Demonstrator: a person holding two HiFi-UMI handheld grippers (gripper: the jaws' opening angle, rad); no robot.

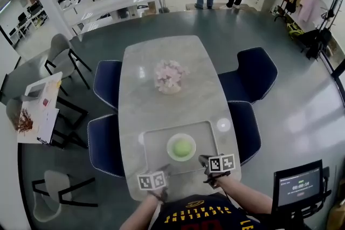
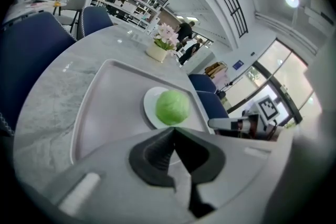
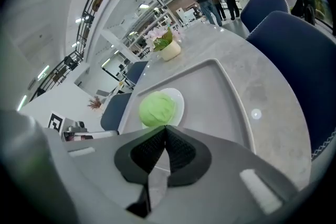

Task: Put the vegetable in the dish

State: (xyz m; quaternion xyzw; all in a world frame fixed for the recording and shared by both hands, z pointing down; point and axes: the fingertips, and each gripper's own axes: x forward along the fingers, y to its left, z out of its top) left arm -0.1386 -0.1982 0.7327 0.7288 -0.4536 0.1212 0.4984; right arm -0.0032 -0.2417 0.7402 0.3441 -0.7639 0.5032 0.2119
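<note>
Vegetable in the dish, both pairs of jaws clenched on nothing.

We see the round green vegetable (image 1: pixel 182 147) sitting in the pale dish (image 1: pixel 170 151), which stands on the grey tray (image 1: pixel 153 143) at the near end of the bench (image 1: pixel 161 62). We hold the left gripper (image 2: pixel 173 134) and right gripper (image 3: pixel 165 131) at the tray's near edge, jaws pressed together, empty, apart from the dish.
</note>
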